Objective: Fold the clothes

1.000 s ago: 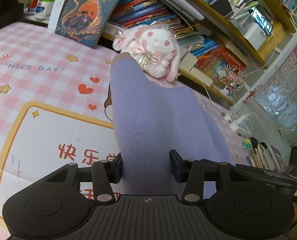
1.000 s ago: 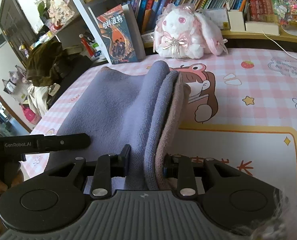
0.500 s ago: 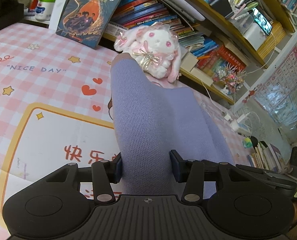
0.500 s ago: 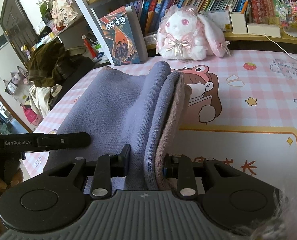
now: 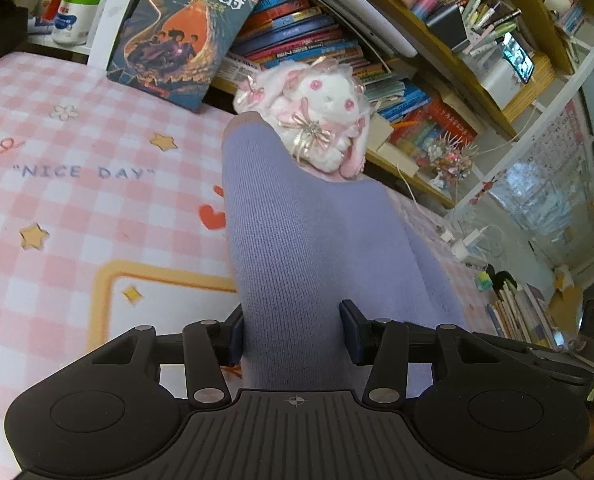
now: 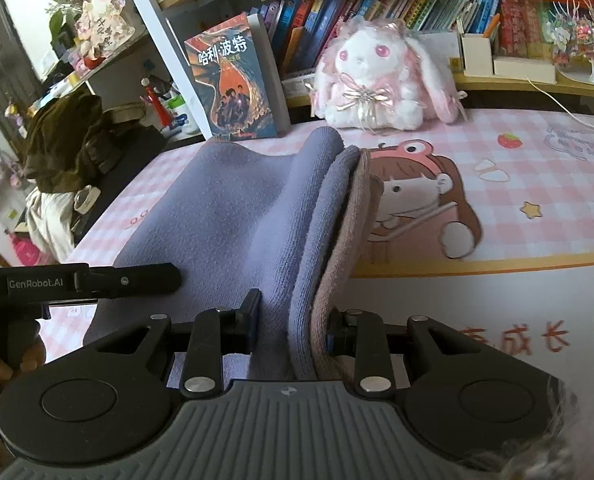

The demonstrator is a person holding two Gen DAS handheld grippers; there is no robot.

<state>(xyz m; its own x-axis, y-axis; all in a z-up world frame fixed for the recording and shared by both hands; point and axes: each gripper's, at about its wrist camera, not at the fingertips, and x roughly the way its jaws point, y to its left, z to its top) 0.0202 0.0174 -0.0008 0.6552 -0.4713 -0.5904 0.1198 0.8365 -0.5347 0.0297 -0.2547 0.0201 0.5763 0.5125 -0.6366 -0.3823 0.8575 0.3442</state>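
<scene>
A lavender knit garment [image 5: 313,248] stretches from my left gripper [image 5: 293,332] toward the back of the table, and that gripper is shut on its near edge. In the right wrist view the same garment [image 6: 225,220] lies doubled, with a pinkish-brown inner layer along its right fold. My right gripper [image 6: 293,328] is shut on that bunched fold. The left gripper's black body [image 6: 89,280] sits at the left of that view, close beside the cloth. The cloth hangs lifted off the pink checked tablecloth [image 5: 77,208].
A white and pink plush rabbit [image 6: 377,80] sits at the table's back edge just beyond the garment. A standing book [image 6: 233,80] leans beside it, under shelves packed with books [image 6: 377,4]. A dark coat on a chair [image 6: 65,140] is off the left side.
Both grippers have carried the held garment forward toward the plush rabbit and the shelves. Their grip on the cloth is unchanged.
</scene>
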